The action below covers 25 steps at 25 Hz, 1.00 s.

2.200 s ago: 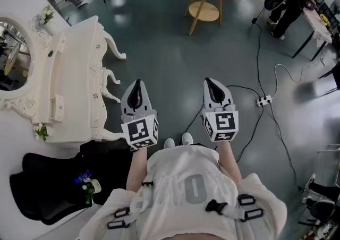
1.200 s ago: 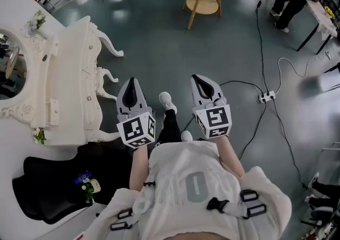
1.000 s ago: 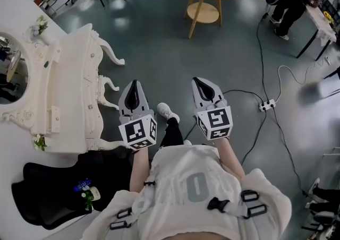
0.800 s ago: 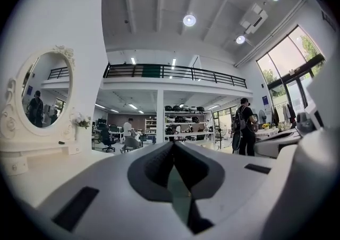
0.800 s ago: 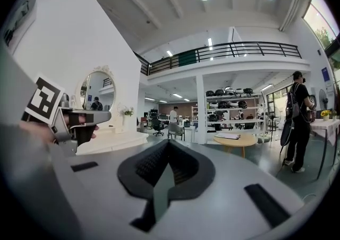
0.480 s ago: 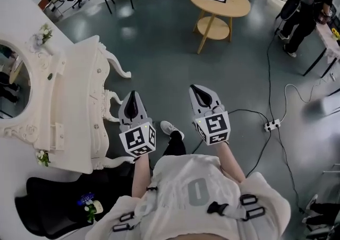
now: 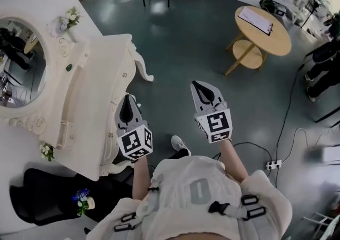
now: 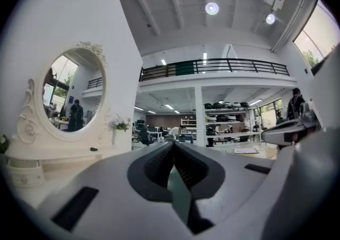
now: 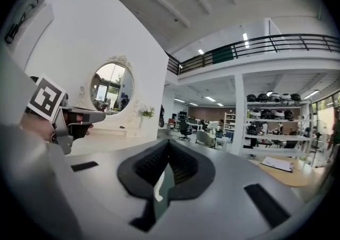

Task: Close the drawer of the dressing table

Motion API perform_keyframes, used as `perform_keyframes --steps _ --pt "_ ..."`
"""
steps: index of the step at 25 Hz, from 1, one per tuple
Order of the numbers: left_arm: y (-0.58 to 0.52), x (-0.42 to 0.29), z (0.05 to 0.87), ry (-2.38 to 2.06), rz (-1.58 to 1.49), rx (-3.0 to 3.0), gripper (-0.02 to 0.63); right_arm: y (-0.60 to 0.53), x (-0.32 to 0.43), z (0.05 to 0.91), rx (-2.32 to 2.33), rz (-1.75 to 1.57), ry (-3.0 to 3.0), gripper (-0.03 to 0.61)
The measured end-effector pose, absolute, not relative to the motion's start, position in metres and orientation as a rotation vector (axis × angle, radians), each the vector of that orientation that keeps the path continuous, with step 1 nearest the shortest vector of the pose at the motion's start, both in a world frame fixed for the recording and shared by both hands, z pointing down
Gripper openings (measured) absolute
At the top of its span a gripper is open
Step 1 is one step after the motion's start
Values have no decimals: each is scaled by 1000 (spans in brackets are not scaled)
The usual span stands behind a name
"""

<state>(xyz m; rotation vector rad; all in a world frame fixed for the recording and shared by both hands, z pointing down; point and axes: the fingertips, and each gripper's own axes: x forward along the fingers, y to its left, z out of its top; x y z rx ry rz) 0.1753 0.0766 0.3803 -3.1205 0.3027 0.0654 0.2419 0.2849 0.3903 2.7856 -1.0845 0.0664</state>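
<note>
- Both grippers have come closer to the dressing table (image 7: pixel 98 93) than half a second ago, and the table now fills more of the left side of the head view.
- Its drawer front (image 7: pixel 121 79) faces right, toward the grippers; I cannot tell whether any drawer stands out.
- Just beside that front hangs the left gripper (image 7: pixel 127 101), its jaws together with nothing between them.
- Further right, over bare floor and well apart from the table, the right gripper (image 7: pixel 201 87) is likewise closed and empty.
- An oval mirror (image 7: pixel 24 61) stands on the table's left side.
- A round wooden table (image 7: pixel 263 24) stands far right.
</note>
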Motion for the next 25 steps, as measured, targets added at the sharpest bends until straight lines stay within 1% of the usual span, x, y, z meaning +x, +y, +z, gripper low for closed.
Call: perform_keyframes --steps 3,7,13,19,22,25 --pt "28 175 367 517 150 -3084 18 223 264 382 2709 21 -1288 6" --pt "-31 156 356 789 152 -3003 18 141 275 376 2614 -8 -1533 6" --pt "-98 79 361 1225 113 -2859 18 37 246 377 2414 4 -1896 6" --pt "-125 6 366 1600 121 -2712 18 -45 206 382 2152 38 -2207 6" --pt "-137 -9 369 1731 99 -2621 18 -79 196 381 2050 39 -2312 6" --pt "-148 -9 366 1826 91 -2547 20 -106 193 380 1948 47 -2405 6"
